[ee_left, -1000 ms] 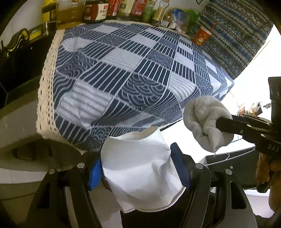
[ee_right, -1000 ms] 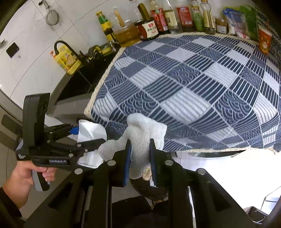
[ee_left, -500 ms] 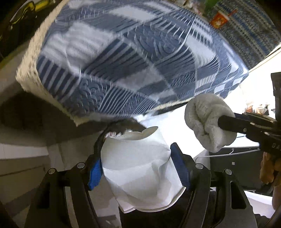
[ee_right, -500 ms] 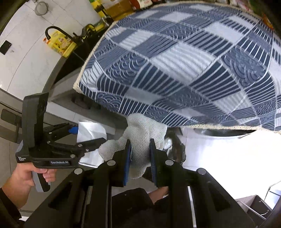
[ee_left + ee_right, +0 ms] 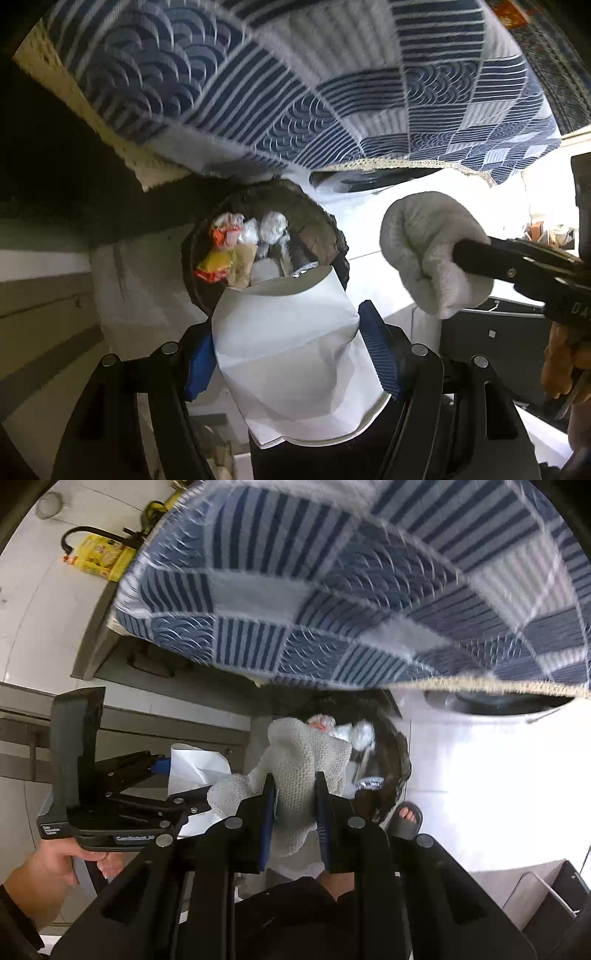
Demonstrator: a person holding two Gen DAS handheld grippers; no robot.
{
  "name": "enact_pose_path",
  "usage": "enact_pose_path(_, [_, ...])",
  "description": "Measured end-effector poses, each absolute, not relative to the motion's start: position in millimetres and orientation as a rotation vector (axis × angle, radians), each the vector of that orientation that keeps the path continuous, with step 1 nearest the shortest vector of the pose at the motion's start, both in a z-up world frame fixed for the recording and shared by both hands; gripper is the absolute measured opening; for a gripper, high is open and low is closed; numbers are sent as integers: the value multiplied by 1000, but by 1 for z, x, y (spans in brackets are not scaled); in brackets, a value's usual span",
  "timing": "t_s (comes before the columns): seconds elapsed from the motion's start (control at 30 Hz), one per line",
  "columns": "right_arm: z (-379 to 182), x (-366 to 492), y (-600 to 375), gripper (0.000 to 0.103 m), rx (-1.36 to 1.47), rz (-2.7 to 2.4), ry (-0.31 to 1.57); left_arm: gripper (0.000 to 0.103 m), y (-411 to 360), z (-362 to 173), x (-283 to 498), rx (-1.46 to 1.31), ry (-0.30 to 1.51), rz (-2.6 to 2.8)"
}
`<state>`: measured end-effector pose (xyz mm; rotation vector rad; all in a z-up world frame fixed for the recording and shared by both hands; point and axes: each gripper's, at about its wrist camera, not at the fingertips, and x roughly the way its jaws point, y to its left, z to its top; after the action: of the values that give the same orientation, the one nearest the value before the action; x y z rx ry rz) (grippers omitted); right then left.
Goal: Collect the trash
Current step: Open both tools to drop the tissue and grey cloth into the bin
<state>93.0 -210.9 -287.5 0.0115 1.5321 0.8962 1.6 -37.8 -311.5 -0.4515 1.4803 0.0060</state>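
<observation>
My left gripper [image 5: 291, 354] is shut on a crumpled white paper bag [image 5: 291, 347], its blue pads [image 5: 380, 354] pressing both sides. Just beyond the bag, on the floor, stands a black-lined trash bin [image 5: 321, 229] holding orange wrappers and foil balls. My right gripper [image 5: 293, 805] is shut on a bunched white knit cloth [image 5: 306, 760], which hangs over the same trash bin [image 5: 395, 768]. In the left wrist view that cloth [image 5: 428, 251] shows to the right of the bin, pinched by the right gripper [image 5: 476, 254]. The left gripper [image 5: 162, 775] and its paper bag [image 5: 192, 768] appear left of the cloth.
A table under a blue-and-white patterned cloth [image 5: 295, 92] overhangs the bin from above. A white appliance [image 5: 480, 746] stands to the right, grey cabinets [image 5: 147, 723] to the left. A person's sandalled foot [image 5: 406, 816] is beside the bin, a hand [image 5: 55, 864] on the left handle.
Both grippers have sunk from tabletop height to below the table's edge with their loads. The trash bin, hidden before, has come into view just ahead of them.
</observation>
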Motion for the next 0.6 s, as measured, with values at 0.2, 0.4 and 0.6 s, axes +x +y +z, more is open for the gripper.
enact_pose_path(0.2, [-323,100,-213,23,64,844,1601,68,-40,-346,-6,-538,1522,30])
enact_pose_path(0.4, [-337,105,-199,26,89,861,1622,69,-32,-361,-5,-595,1532,58])
enact_pose_path(0.6, [-321,109,-193,45,163,901,1556,96,-26,-353,3,-591,1491,84])
